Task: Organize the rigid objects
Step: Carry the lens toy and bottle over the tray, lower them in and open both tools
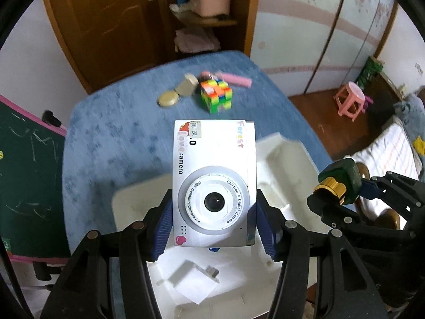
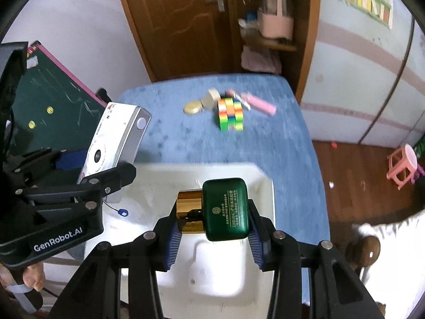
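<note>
Carrying two items at once over the white molded tray (image 2: pixel 263 186), which sits at the near edge of the blue table (image 1: pixel 111 133). Left gripper (image 1: pixel 212 223) is clamped partway on a white children's digital camera (image 1: pixel 213 183), pads on both long sides, lens facing the wrist cam, body held clear above the tray's left part. Right gripper (image 2: pixel 212 228) is closed narrower on a green bottle w/ gold cap (image 2: pixel 224 208), lying crosswise btw the pads, cap to the left, hanging over the tray's right half.

Step in hand, by judgement: transport/placement phase, both pieces gripped and poised over the tray, neither set down yet.

Remaining on the far side of the table, well apart from the tray: a multicolour puzzle cube (image 1: pixel 215 95), a pink bar-shaped item (image 1: pixel 236 79) just behind it, a round gold tin (image 1: pixel 168 99) and a beige block (image 1: pixel 187 85) to its left.

Next move prob. calls for lowering each piece into a tray recess that fits its outline, keeping the two grippers from bumping since they hang near each other, then releasing only once the item rests on the tray. Camera's wrist cord (image 2: pixel 117 210) dangles below; could snag on the tray edge.
</note>
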Demonstrator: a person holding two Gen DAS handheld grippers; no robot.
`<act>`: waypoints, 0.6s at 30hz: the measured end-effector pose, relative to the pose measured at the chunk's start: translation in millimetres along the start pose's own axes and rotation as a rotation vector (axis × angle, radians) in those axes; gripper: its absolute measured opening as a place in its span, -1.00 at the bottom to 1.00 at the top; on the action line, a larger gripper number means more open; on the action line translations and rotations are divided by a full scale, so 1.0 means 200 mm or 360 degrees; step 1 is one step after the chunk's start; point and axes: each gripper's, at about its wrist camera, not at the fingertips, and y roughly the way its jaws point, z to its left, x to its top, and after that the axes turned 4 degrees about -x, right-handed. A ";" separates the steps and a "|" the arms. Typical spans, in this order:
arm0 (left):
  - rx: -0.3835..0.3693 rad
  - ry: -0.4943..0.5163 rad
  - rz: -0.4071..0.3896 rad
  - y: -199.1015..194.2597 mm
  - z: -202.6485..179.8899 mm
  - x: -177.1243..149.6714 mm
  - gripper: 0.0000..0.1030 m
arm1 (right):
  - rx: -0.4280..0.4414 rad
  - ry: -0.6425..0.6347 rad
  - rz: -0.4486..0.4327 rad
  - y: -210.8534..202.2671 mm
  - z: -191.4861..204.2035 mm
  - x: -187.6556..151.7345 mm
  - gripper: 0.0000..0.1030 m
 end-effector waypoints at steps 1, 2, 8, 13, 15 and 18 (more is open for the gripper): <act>0.0001 0.0006 0.0014 0.02 0.00 -0.02 0.17 | -0.0005 0.0011 0.0021 0.02 0.00 -0.03 -0.14; 0.0005 0.0015 0.0030 0.04 -0.01 -0.04 0.17 | -0.0012 0.0021 0.0042 0.04 0.00 -0.06 -0.14; 0.0000 0.0067 0.0101 0.13 -0.05 -0.13 0.17 | -0.0061 0.0075 0.0120 0.13 -0.01 -0.20 -0.14; 0.0000 0.0111 0.0131 0.19 -0.06 -0.18 0.17 | -0.0109 0.0098 0.0176 0.21 -0.02 -0.30 -0.14; 0.0002 0.0125 0.0149 0.22 -0.06 -0.20 0.17 | -0.0123 0.0108 0.0208 0.25 -0.03 -0.33 -0.14; 0.0000 0.0131 0.0177 0.27 -0.07 -0.23 0.17 | -0.0136 0.0118 0.0248 0.30 -0.04 -0.38 -0.14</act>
